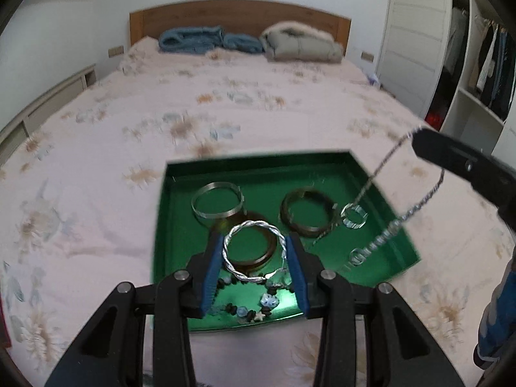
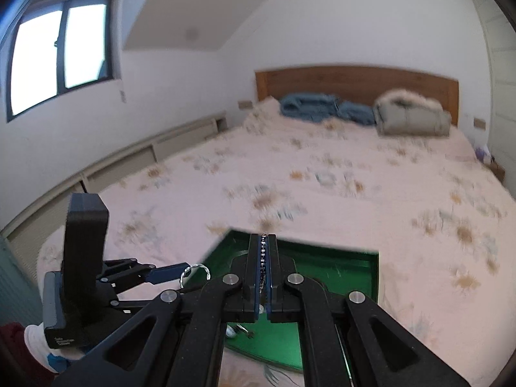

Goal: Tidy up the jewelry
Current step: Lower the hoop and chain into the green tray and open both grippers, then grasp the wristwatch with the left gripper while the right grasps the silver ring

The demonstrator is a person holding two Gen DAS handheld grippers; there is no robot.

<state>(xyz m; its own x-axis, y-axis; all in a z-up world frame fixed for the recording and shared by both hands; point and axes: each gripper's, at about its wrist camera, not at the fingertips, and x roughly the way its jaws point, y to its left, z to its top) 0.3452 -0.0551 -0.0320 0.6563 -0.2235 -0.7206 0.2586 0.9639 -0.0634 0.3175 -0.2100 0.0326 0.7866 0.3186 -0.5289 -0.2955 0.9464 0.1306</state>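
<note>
Bed: Your green tray (image 1: 338, 161) sits on a big bed (image 1: 129, 148) with a pink flowered sheet. It fills the middle of both views.
Room: A wooden headboard (image 1: 238, 16) is at the top, with a blue blanket (image 1: 200, 40) and a gray folded coat (image 1: 300, 45) below it.
Left claw: Your left gripper (image 1: 254, 251) is clenched on a twisted silver bangle (image 1: 251, 225), low in the middle of the left view, held just over the tray.
Right claw: Your right gripper (image 2: 264, 271) is clenched tight on a silver chain (image 2: 263, 254).
In the tray: A silver ring bangle (image 1: 216, 203), a dark bangle (image 1: 306, 216), a brown bangle (image 1: 258, 258) and a bead bracelet (image 1: 254, 309) lie inside.
Only the left view shows: The chain hangs down over the right side of the tray, with clear rings (image 1: 354, 216) on it. An open closet (image 1: 483, 64) with clothes is at the upper right.
Only the right view shows: A window (image 2: 61, 45) is at the upper left. Low shelves (image 2: 145, 158) run under it.
Writing: Small white words are on the left gripper's body at the lower left of the right view. They are too blurry to read.
</note>
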